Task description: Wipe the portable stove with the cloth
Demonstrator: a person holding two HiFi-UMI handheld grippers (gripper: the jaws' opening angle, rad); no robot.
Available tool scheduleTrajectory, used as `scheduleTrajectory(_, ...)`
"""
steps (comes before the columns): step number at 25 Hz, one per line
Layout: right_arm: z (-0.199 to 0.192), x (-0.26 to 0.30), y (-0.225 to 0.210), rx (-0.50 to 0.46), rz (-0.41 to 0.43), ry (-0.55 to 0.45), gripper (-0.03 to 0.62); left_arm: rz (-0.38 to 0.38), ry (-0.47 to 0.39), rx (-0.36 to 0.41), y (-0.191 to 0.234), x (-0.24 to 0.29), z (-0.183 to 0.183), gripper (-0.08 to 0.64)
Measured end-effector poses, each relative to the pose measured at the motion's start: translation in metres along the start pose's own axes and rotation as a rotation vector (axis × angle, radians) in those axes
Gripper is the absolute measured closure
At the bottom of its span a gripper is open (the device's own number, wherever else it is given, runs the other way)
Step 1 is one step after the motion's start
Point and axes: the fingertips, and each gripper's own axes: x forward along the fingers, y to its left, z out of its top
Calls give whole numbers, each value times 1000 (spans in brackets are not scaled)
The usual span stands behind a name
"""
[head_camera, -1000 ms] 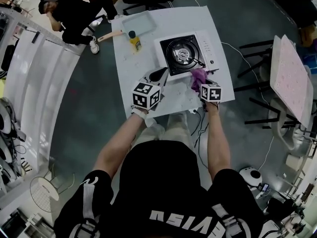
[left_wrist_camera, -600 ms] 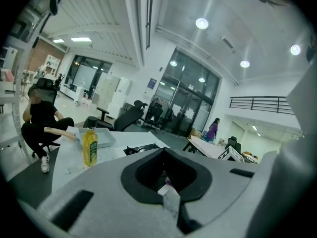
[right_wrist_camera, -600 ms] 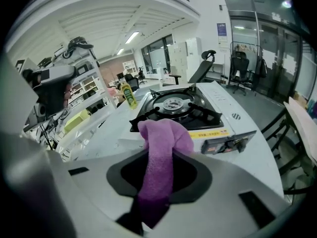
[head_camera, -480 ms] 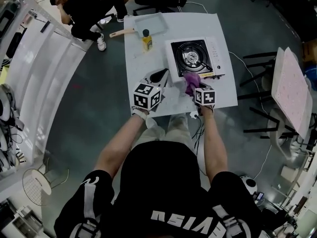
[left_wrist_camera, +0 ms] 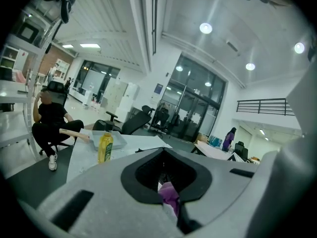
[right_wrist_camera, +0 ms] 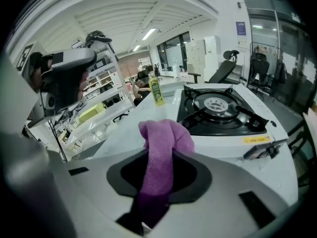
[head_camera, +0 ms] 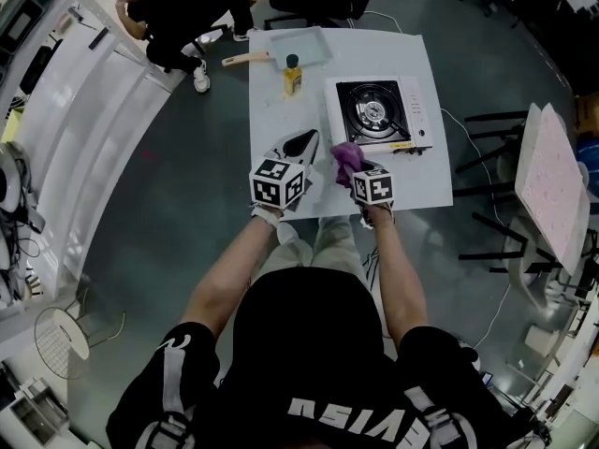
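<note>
At the far left, a person sits on the floor beyond the surface. On its far end lies a pale tray with a wooden handle sticking out to the left. A yellow bottle stands just in front of the tray.

Nearer us, the left hand-held gripper hangs over the surface with its tips pressed together. A scrap of purple shows low behind them, and we cannot tell what it is.

Just to its right, the right hand-held gripper pinches the purple cloth, which bulges out past the tips. The cloth sits just beside the near left corner of the portable stove; we cannot tell whether they touch. The bottle and tray stand left of the stove, apart from it. A white board stands well off to the right.
</note>
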Motion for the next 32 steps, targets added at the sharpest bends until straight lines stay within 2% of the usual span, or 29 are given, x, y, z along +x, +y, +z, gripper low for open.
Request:
scheduleTrajectory(8, 10, 7, 30, -28, 32, -10, 491, 28, -9, -14, 12, -15, -2, 554)
scheduleTrajectory(16, 21, 24, 35, -34, -2, 0, 491, 51, -13, -19, 25, -27, -5, 554)
scheduleTrajectory(21, 37, 34, 28, 13, -37, -12, 491, 50, -8, 2, 34, -26, -2, 554)
scheduleTrajectory(32, 63, 57, 24, 74, -62, -17, 491, 73, -7, -14, 61, -23, 6, 554)
